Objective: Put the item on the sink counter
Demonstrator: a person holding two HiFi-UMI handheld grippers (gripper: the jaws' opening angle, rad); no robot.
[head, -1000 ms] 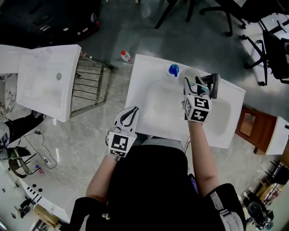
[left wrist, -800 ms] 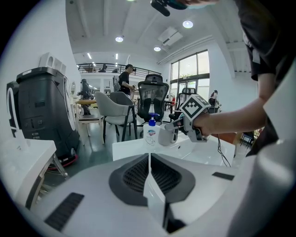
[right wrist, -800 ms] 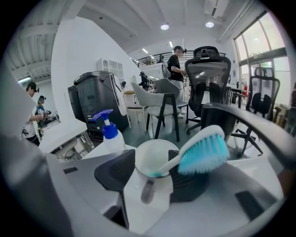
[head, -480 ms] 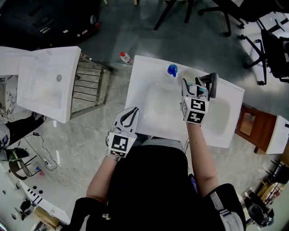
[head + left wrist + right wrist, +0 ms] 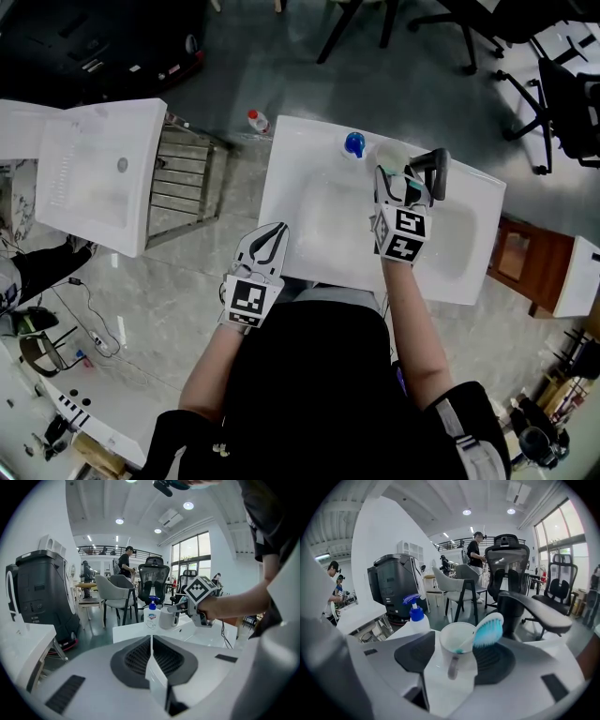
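Note:
A white cup with a teal-bristled brush in it stands on the white sink counter, between the blue-topped soap dispenser and the dark faucet. My right gripper is just in front of it. In the right gripper view the cup sits between the jaws, which are opening and not pressing on it. My left gripper is shut and holds nothing, hovering at the counter's front edge; its view shows the cup and dispenser ahead.
The basin lies between the two grippers. A second white sink and a metal rack stand to the left. A small bottle is on the floor behind. A wooden cabinet and office chairs are on the right.
My right gripper has drawn back a little toward me, and its jaws have spread off the cup. The cup stays on the counter. The left gripper has not moved.

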